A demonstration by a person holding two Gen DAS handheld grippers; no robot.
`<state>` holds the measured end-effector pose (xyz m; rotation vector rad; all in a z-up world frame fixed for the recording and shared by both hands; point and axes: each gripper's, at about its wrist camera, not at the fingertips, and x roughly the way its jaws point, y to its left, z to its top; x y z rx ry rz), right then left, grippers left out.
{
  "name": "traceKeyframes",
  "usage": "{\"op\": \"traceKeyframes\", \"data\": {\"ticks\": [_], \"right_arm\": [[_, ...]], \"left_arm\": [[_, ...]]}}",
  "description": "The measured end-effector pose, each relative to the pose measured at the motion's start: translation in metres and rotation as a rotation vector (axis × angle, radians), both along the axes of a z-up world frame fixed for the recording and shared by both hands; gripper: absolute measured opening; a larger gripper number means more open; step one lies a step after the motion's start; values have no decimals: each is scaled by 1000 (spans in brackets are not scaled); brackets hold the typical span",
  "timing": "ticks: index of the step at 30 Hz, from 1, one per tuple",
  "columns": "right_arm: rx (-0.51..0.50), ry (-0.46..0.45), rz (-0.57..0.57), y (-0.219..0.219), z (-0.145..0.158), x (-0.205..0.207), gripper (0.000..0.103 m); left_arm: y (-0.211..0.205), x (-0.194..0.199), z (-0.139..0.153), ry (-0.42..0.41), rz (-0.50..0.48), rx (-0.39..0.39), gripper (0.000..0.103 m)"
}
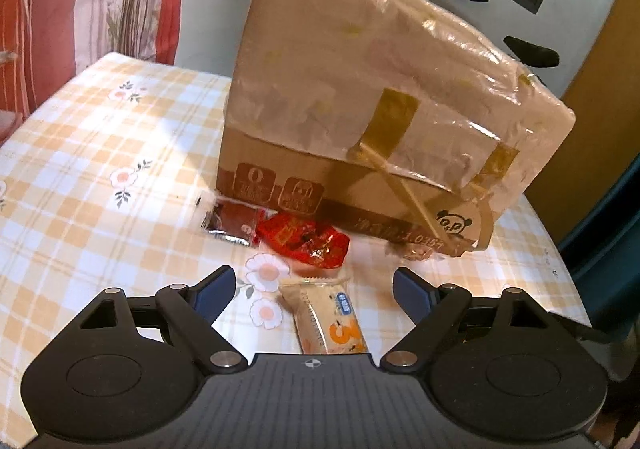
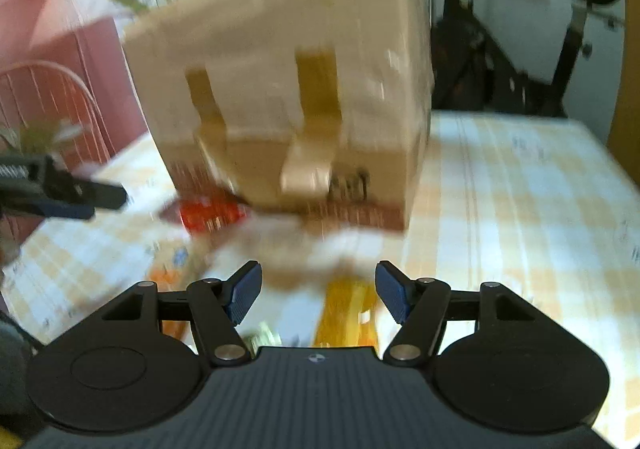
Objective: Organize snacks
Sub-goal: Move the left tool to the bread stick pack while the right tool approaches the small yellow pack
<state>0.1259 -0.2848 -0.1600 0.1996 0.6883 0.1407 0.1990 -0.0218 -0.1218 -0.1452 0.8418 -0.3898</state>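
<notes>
The left hand-held gripper [image 1: 312, 291] stands wide with nothing gripped, above a beige snack bar [image 1: 326, 319] whose near end its body hides. Beyond lie a red wrapped sweet [image 1: 306, 239] and a dark red sachet [image 1: 230, 221], against a taped cardboard box [image 1: 360, 109] on the checked worktop [image 1: 100, 153]. The right hand-held gripper [image 2: 318, 297] is parted, empty, over a blurred orange packet [image 2: 346, 315]; the motion blur hides its details.
</notes>
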Motion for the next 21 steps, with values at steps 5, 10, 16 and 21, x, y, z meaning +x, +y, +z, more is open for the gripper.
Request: {"op": "traceKeyframes", "data": {"ticks": [5,10,16,21], "right_arm": [[-33,36,-9,1,-14,9,66],[-97,62,-10,4,-25,21,59],[-160,39,17,6,-26,22,36],[-168,-5,28,1,-28,27,36]], "left_arm": [[-2,2,-3,19,23,5,87],[-1,3,-6,39,39,3,87],[-1,6,-10,60,49,-3,87],[-2,7,-13,69,47,-6,85]]}}
